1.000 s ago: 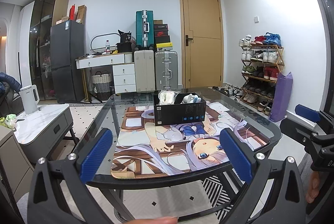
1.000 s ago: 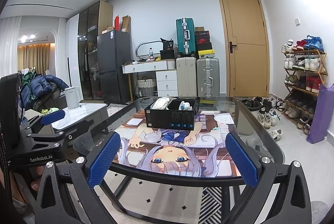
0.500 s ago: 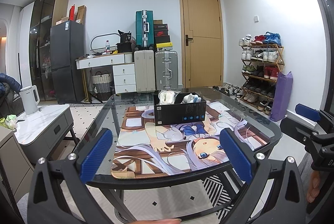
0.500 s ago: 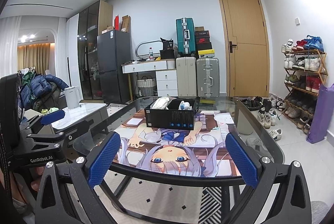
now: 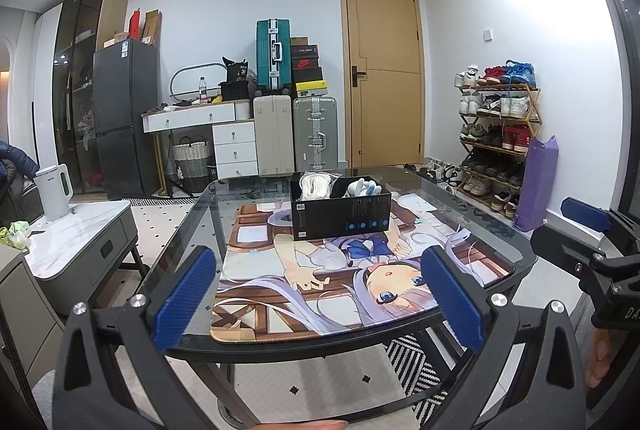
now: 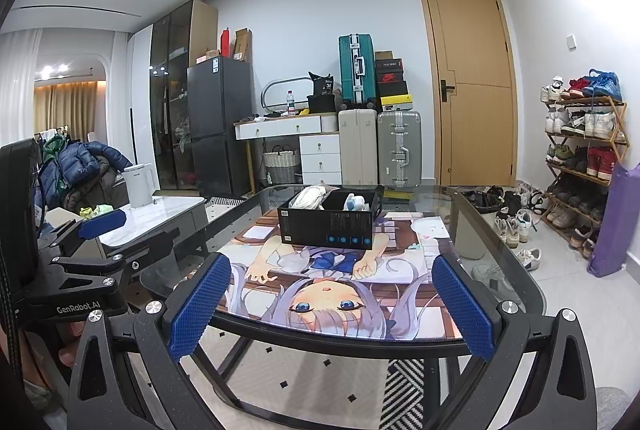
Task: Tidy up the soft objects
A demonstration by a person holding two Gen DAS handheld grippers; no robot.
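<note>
Left gripper (image 5: 316, 294) spread wide, empty, held back at the near edge of the glass table (image 5: 516, 250). Black box (image 5: 340, 211) sits mid-table on the printed mat (image 5: 280, 270), white bundle (image 5: 315, 186) left compartment, pale blue-white bundle (image 5: 362, 186) right, likely sorted. Right gripper (image 6: 332, 306) wide, empty, apparently waiting.

the box (image 5: 341, 213) sits on the mat (image 5: 320, 270) at twelve o'clock — socks (image 5: 315, 186) in its left compartment, gloves (image 5: 362, 187) in its right; the mat lies on the table (image 5: 516, 250) — shoe rack (image 5: 498, 133) at two o'clock.
</note>
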